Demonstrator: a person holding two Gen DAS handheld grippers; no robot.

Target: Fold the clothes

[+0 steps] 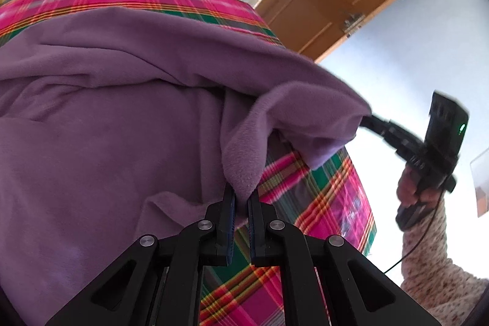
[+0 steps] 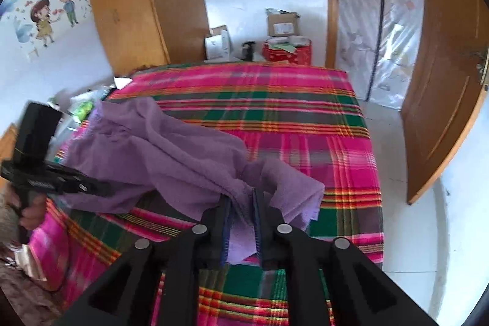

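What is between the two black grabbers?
A stretch of the purple cloth hangs between the left gripper and the right gripper, above the plaid bedcover. The right wrist view shows it best.

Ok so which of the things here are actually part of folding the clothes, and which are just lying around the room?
Part of the job:
- purple fleece garment
- left gripper, shut on its edge
- right gripper, fleece between its fingers
- plaid-covered bed it lies on

Just lying about:
- cardboard boxes
- red tin
- wooden door
- wall stickers

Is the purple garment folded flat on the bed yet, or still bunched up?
Still bunched. The purple garment lies rumpled in loose ridges on the plaid bedspread, with its near edge between the fingers of both grippers.
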